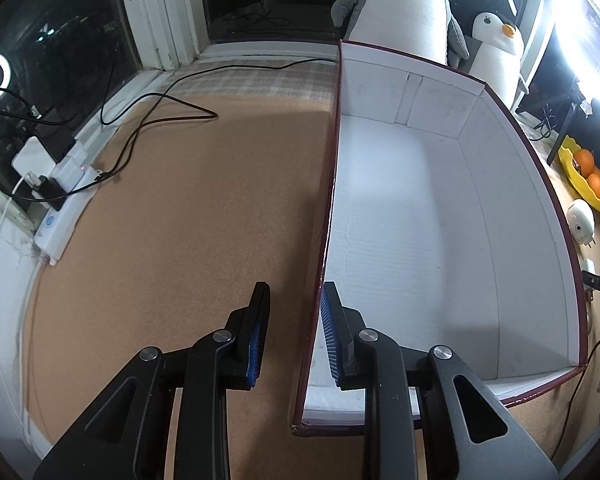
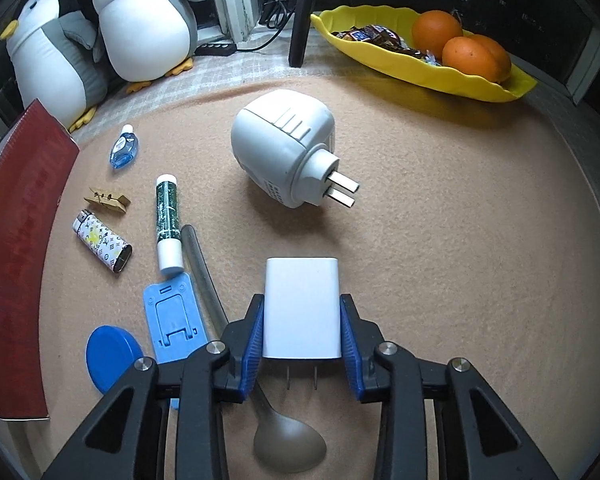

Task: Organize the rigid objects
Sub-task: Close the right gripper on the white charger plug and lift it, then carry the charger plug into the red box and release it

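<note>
Worktop (image 2: pixel 440 208) of tan felt carries everything you have to sort, and the box (image 1: pixel 440 208), white inside with a dark red rim, stands on it at the left of the clutter. Your left gripper (image 1: pixel 294 300) straddles the box's near left wall, one finger outside and one inside; the jaws stand narrow, with a gap showing on the outer side, so whether they truly pinch the wall you cannot tell. The box looks empty, so sorting has barely begun.

Your right gripper (image 2: pixel 302 322) is the nearer hand to the loose things, and its jaws are closed on the white charger (image 2: pixel 302 308), both blue pads flat against its side faces. The charger's long axis runs straight ahead along the fingers; its two prongs point back toward your wrist and its blank end points away. It sits between the jaws just above a grey spoon (image 2: pixel 288 440) whose handle runs up to the left.

From there the box lies to the left, its red wall (image 2: pixel 16 264) at the frame's edge, so the carry probably goes leftward over the blue stand (image 2: pixel 174 320), blue lid (image 2: pixel 112 362), lighter (image 2: pixel 102 246) and green tube (image 2: pixel 167 224). The round white plug (image 2: pixel 284 148) lies ahead, prongs pointing right.
</note>
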`<state>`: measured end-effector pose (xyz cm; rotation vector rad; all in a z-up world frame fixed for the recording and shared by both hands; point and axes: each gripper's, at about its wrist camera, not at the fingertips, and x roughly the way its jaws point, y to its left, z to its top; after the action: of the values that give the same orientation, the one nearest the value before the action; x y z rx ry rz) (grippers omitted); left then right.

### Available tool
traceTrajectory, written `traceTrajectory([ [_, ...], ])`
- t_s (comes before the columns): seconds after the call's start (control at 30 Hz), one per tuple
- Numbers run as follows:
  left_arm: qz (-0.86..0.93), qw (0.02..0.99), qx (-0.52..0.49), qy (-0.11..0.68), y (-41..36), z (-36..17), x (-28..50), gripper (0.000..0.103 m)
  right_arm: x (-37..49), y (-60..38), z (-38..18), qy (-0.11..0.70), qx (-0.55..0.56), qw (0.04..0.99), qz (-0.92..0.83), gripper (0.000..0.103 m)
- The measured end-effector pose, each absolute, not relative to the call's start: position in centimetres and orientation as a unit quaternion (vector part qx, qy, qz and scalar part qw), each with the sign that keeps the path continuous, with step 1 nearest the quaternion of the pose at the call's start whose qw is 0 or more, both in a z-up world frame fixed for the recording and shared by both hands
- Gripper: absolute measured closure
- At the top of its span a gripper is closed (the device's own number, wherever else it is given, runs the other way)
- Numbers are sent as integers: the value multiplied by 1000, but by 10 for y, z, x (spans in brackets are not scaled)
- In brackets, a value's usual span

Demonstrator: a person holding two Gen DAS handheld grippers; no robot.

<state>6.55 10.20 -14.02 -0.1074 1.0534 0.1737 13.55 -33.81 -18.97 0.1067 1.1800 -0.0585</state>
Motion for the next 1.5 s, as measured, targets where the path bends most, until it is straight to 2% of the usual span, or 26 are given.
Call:
traceTrajectory([
  [0.4, 86, 860, -49, 501, 102, -141, 65, 79, 101, -304, -124, 498, 60, 865, 17, 71],
  [0.73, 91, 861, -45, 498, 100, -141, 63, 79, 95, -200, -64, 444, -9, 885, 137, 71],
  [0.83, 91, 863, -42, 496, 99, -141, 63, 83, 92, -170, -58, 439, -26, 882, 172, 71],
  [1.0, 95, 863, -39, 495, 99, -141, 64, 83, 87, -131, -56, 436, -52, 872, 218, 71],
  [1.13, 97, 864, -37, 493, 98, -141, 64, 87, 85, -103, -60, 439, -70, 860, 249, 71],
  [1.5, 97, 867, -31, 488, 96, -142, 64, 96, 86, -64, -82, 462, -99, 835, 281, 71],
])
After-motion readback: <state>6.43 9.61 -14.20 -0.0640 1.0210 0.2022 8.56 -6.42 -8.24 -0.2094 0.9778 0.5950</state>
